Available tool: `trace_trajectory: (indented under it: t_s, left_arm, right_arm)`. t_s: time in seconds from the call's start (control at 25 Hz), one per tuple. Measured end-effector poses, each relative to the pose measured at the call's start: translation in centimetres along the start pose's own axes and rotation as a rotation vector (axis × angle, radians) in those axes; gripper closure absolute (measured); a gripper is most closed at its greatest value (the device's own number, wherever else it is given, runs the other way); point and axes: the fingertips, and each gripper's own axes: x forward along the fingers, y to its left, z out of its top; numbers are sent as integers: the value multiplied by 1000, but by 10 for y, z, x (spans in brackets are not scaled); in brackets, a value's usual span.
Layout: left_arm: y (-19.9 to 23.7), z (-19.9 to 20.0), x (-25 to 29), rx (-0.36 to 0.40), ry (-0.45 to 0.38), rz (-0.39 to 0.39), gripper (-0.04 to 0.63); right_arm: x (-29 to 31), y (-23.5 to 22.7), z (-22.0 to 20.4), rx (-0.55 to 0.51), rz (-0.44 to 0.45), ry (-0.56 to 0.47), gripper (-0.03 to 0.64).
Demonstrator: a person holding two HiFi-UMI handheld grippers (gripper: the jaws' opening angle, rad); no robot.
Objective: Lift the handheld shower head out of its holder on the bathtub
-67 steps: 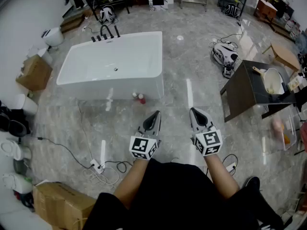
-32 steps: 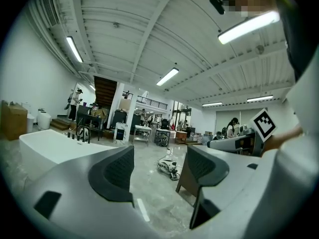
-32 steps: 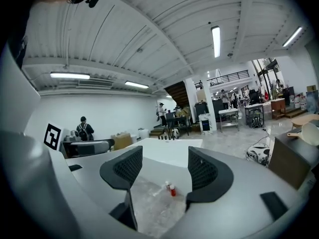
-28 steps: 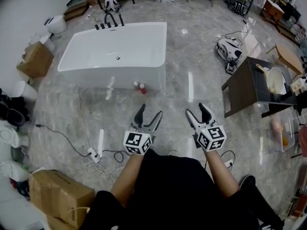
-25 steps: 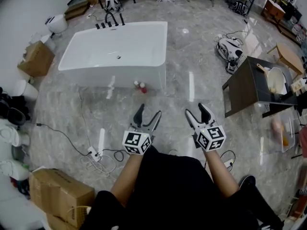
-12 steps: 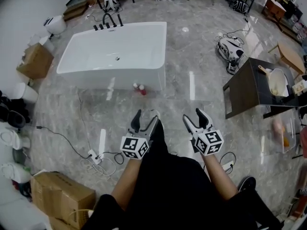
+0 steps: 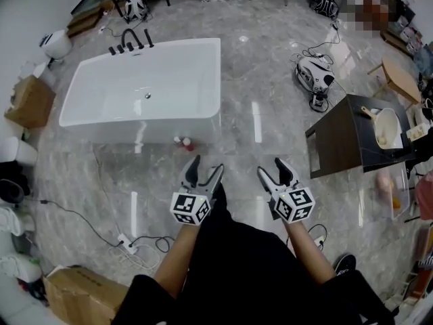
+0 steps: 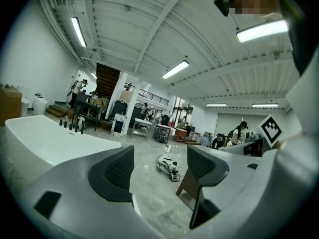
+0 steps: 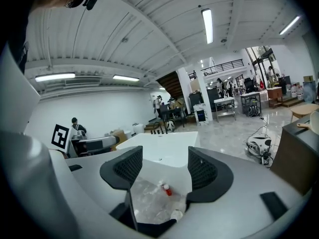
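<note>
Nearest, the left gripper (image 7: 206,168) and the right gripper (image 7: 270,168) are held side by side low over the grey stone floor. Each has its fingers spread wide with nothing between them; the gripper views show only open room through the gaps.

A power strip and loose cables (image 7: 128,239) lie on the floor to the left, off the direct line. Two small bottles (image 7: 183,143), one red-capped, stand at the foot of the white bathtub (image 7: 211,80), right where feet would go on a straight approach.

The handheld shower head is well apart from both grippers. It should be one of the black uprights in the tap set (image 7: 130,42) on the tub's far-left rim, though it is too small to pick out. It is likely rigid, smooth and fairly light, with a hose that drags. Gripping round its slim handle and lifting straight up looks best.

A floor-cleaning machine (image 7: 311,76) and a dark worktop (image 7: 338,141) stand to the right, out of the way.
</note>
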Motion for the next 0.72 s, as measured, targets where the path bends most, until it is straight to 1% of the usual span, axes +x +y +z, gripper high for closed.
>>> trace_trajectory:
  t_s: [0.32,0.52,0.64,0.72]
  left_arm:
    - [86,42,113,0,19,-36,285]
    - [145,66,159,-13,35,-31,285]
    - [174,72,183,-30,57,-32,285]
    - [193,79,198,-36,58,-31,285]
  right_arm:
    - [133,-39,61,-41,-4,30,365]
    - [212,-52,95,-43,2,57,365]
    - [249,-60,111,-53,2,76,365]
    - [271,-66,120,-62,-1,89,365]
